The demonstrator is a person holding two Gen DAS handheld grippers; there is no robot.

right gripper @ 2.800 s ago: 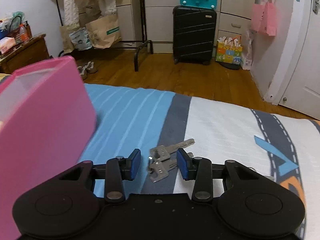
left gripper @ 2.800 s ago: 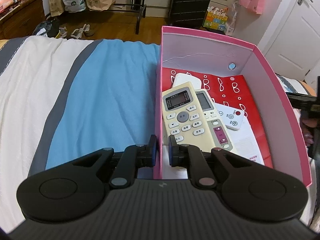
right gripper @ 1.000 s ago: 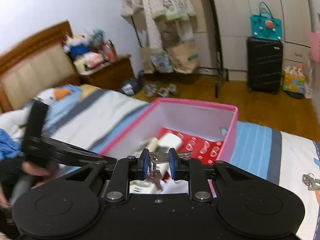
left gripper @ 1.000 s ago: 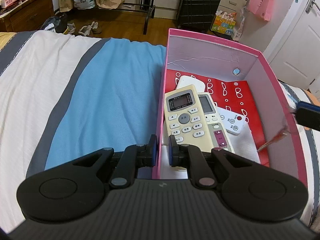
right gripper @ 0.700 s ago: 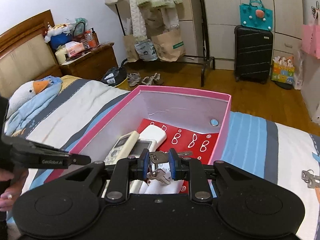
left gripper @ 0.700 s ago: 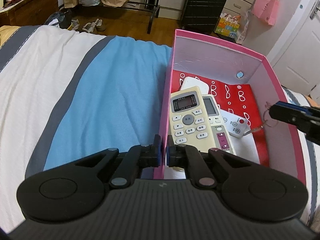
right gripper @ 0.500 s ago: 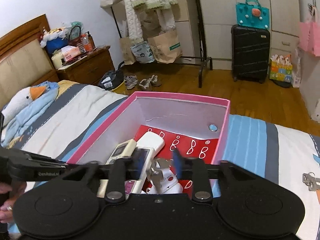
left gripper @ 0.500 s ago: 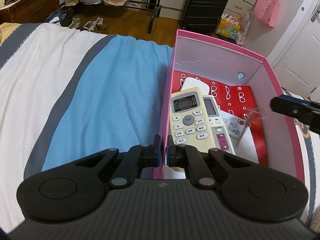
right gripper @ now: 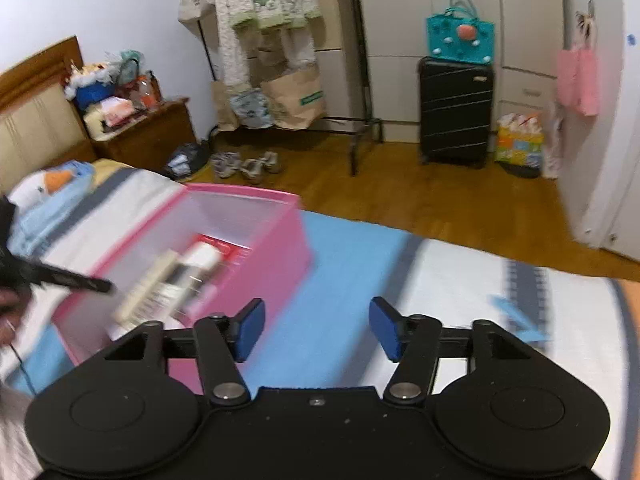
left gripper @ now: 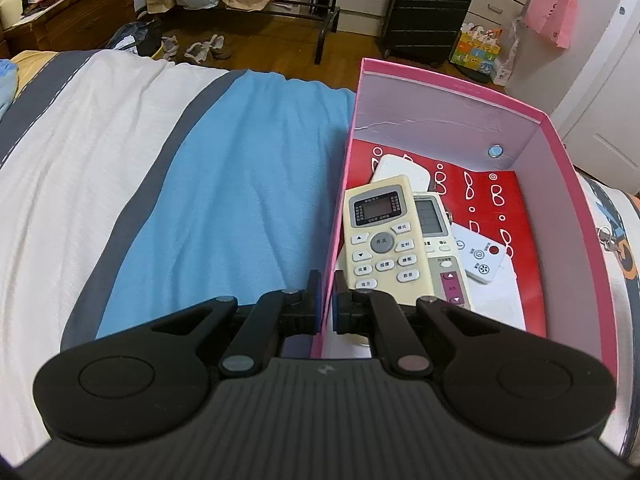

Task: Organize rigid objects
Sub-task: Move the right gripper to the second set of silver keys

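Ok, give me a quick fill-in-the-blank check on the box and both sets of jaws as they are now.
1. The left gripper has its jaws shut on the near wall of the ____ box.
2. The right gripper has its jaws open, just widened, with ____ between them.
3. The cream remote lies ____ the box.
4. A bunch of keys lies on the bed, ____ the box.

Missing words: pink; nothing; inside; outside

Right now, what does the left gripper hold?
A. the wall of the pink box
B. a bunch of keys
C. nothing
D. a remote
A: the left gripper is shut on the side wall of the pink box, one finger outside and one inside; the remotes lie loose inside the box.
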